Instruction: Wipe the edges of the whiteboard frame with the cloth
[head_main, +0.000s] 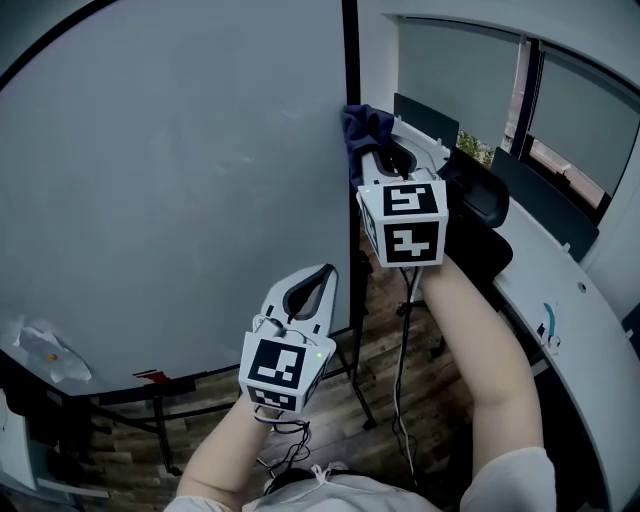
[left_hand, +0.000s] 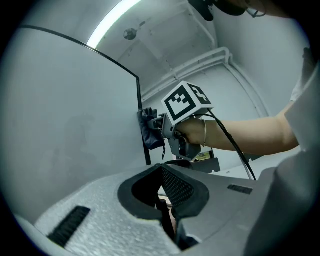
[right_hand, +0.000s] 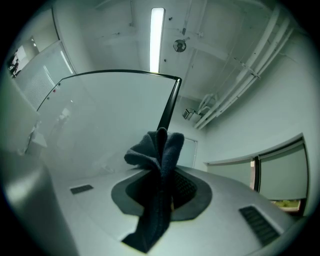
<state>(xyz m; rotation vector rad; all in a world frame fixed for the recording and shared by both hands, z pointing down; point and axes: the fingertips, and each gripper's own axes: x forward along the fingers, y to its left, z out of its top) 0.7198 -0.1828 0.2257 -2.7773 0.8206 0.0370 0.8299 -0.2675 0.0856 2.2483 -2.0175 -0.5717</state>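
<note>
The whiteboard fills the left of the head view, and its black frame edge runs down the right side. My right gripper is shut on a dark blue cloth, which presses against that right edge. In the right gripper view the cloth bunches up between the jaws, with the frame edge right behind it. My left gripper hangs lower, in front of the board's lower right, shut with nothing held. From the left gripper view the cloth sits on the frame.
A crumpled white wipe and a small red item lie along the board's bottom ledge. The black stand legs rest on a wooden floor. A white curved desk and a black chair are at the right. A cable hangs below my right arm.
</note>
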